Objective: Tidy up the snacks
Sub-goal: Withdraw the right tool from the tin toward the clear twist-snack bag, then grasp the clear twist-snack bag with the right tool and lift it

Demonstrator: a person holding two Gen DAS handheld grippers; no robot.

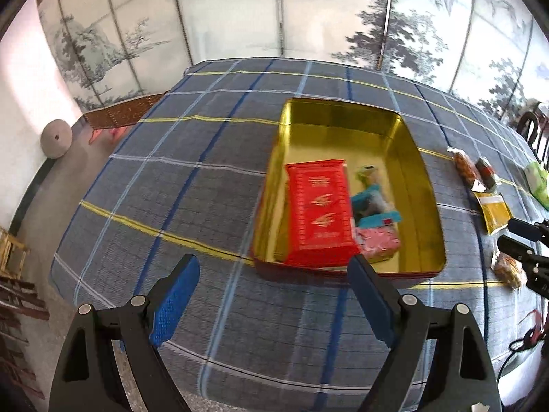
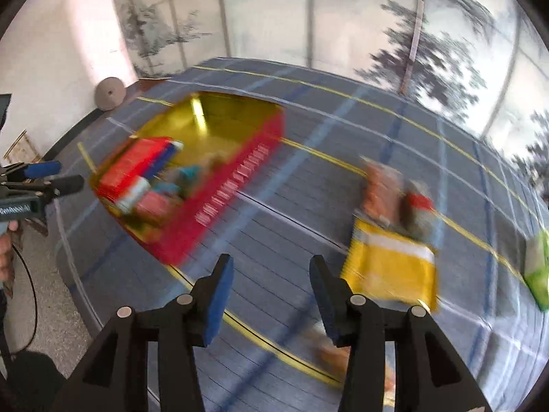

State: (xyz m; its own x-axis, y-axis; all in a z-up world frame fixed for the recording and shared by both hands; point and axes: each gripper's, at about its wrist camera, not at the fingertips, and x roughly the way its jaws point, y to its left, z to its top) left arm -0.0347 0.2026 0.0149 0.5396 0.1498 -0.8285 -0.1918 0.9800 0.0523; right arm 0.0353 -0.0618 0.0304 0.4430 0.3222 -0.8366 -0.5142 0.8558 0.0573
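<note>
Painted landscape screen [image 1: 274, 17] — checked tablecloth [image 1: 192, 178] — pale wall [image 1: 24, 79].

A blue plaid tablecloth [image 1: 192, 185] with yellow and white lines covers the table. Behind it stands a folding screen [image 1: 236, 13] painted with misty trees and hills. Off to the left, a round grey stone disc [image 1: 56, 138] leans against the white wall, and a woven mat [image 1: 120, 113] lies near it.

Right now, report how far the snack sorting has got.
Partly done. The gold tin already holds the red packet with smaller snacks beside it. Nothing is in hand: left tool and right tool are both open and empty. The yellow packet and others on the checked cloth remain.
</note>
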